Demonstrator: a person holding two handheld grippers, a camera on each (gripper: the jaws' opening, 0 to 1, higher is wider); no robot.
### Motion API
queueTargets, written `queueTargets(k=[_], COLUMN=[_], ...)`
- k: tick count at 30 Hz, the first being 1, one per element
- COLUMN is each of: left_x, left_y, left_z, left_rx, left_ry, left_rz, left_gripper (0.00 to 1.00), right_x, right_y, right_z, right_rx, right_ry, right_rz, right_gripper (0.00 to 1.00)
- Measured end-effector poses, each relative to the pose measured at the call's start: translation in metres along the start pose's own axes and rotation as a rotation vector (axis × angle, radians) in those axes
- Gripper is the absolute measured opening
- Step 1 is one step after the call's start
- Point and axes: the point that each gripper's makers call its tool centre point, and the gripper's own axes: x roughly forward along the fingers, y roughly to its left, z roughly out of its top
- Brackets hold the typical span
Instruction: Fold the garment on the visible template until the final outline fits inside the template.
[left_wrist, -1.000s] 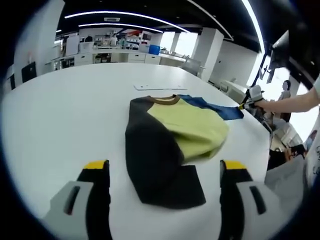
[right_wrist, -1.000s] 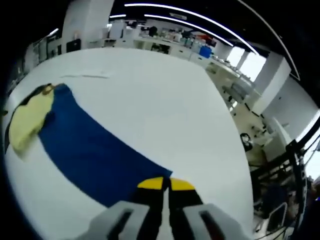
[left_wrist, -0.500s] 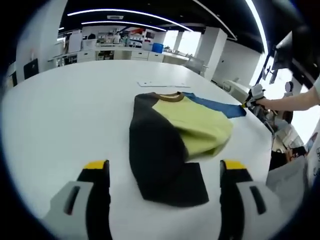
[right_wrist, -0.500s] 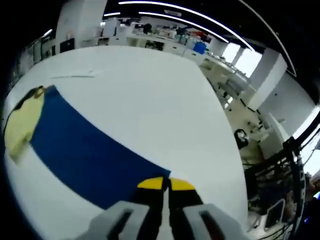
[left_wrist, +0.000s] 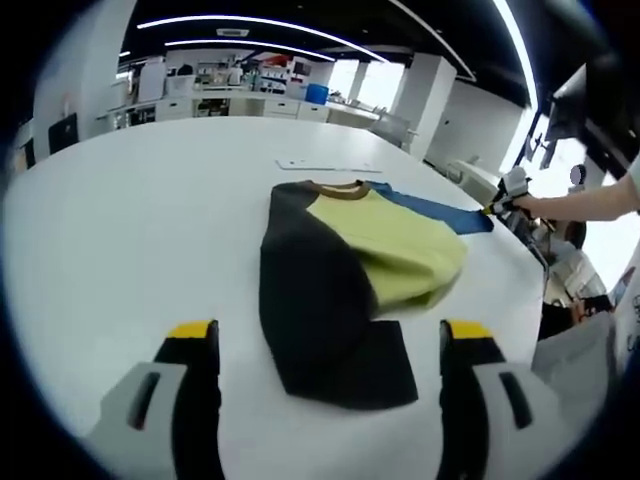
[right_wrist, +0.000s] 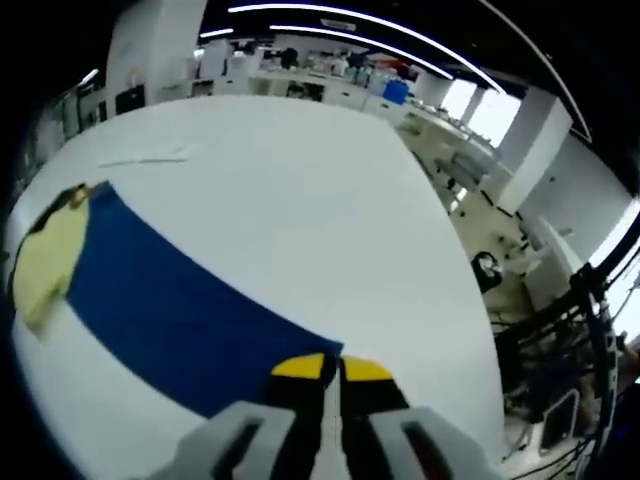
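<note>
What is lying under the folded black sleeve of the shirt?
The black sleeve lies over the yellow-green shirt body, hiding that side of it. Its lower end rests on the white table. A template under the garment cannot be seen.

Bright, even light from curved ceiling strips (left_wrist: 270, 22) and blown-out windows (right_wrist: 482, 112); soft shadows, glare on white table (left_wrist: 120, 220); strong fisheye bending, edges slightly soft.
</note>
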Motion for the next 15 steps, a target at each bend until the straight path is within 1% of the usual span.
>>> queueTargets(k=[3,4,6,7,8,9,12,13,14,15], left_x=[0.0,-0.001,-0.001,-0.001,-0.001,-0.001,-0.001,-0.001,-0.002,-0.002], left_y=[0.0,0.0,0.0,0.0,0.0,0.0,0.002,0.002,0.002,0.001], left_z=[0.001,0.001,0.001,0.001,0.001,0.001,0.001,0.001,0.002,0.002], left_rx=[-0.002,-0.003,-0.003,-0.001,0.0,0.0,-0.001,-0.002,-0.003,-0.003], left_ry=[-0.005,-0.006,-0.006,-0.005,-0.006,-0.006,-0.008,-0.008,-0.01,-0.011], left_rz=[0.0,-0.001,-0.002,-0.003,-0.003,-0.004,-0.005,-0.005,-0.006,-0.008], left_gripper=[0.88,0.88,0.88,0.88,0.88,0.88,0.88,0.88,0.88,0.88], right_x=[0.001,0.001,0.006,0.004,0.003,-0.002,-0.004,-0.007,-0.012,-0.01], right_y=[-0.004,-0.003,-0.009,-0.003,-0.002,0.006,0.015,0.017,0.022,0.021], right_z=[0.002,0.003,0.003,0.005,0.006,0.006,0.007,0.006,0.007,0.009], right_rx=[0.02,0.038,0.063,0.066,0.065,0.07,0.07,0.066,0.074,0.083], right_ry=[-0.013,-0.024,-0.029,-0.045,-0.049,-0.065,-0.088,-0.094,-0.119,-0.119], right_rz=[0.006,0.018,0.041,0.052,0.058,0.079,0.123,0.13,0.153,0.16], right_gripper=[0.04,0.07,0.15,0.19,0.24,0.29,0.44,0.47,0.49,0.51])
